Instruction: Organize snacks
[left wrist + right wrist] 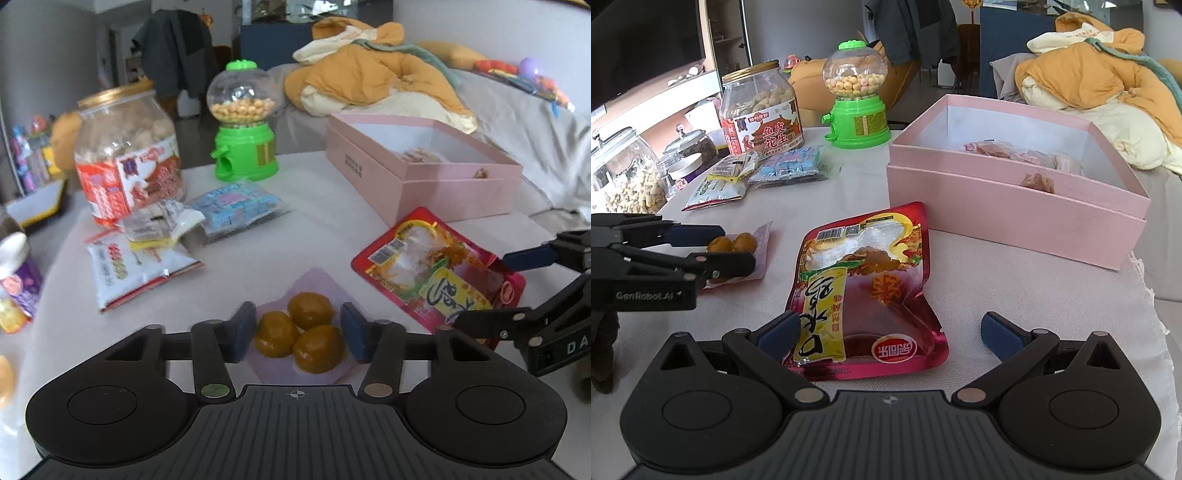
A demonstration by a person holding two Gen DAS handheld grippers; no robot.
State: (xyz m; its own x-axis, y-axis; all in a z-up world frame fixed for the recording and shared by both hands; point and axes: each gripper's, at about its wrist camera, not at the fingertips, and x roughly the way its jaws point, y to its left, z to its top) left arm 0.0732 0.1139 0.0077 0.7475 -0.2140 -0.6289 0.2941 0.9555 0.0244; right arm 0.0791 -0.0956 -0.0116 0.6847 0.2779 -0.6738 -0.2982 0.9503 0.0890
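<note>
A clear pack of three brown chestnuts (301, 334) lies on the white table between the pads of my left gripper (298, 332), which is open around it; the pack also shows in the right wrist view (738, 243). A red snack pouch (864, 291) lies flat between the spread fingers of my open right gripper (890, 334); the left pad touches its edge. The same pouch shows in the left wrist view (436, 269). An open pink box (1015, 192) holding a few wrapped snacks stands behind the pouch.
A peanut jar (129, 155), a green candy dispenser (243, 122), blue candy packs (236, 205) and white snack packets (140, 262) sit at the far left. Glass jars (624, 173) stand left of the table. An orange blanket (1100, 81) lies behind the box.
</note>
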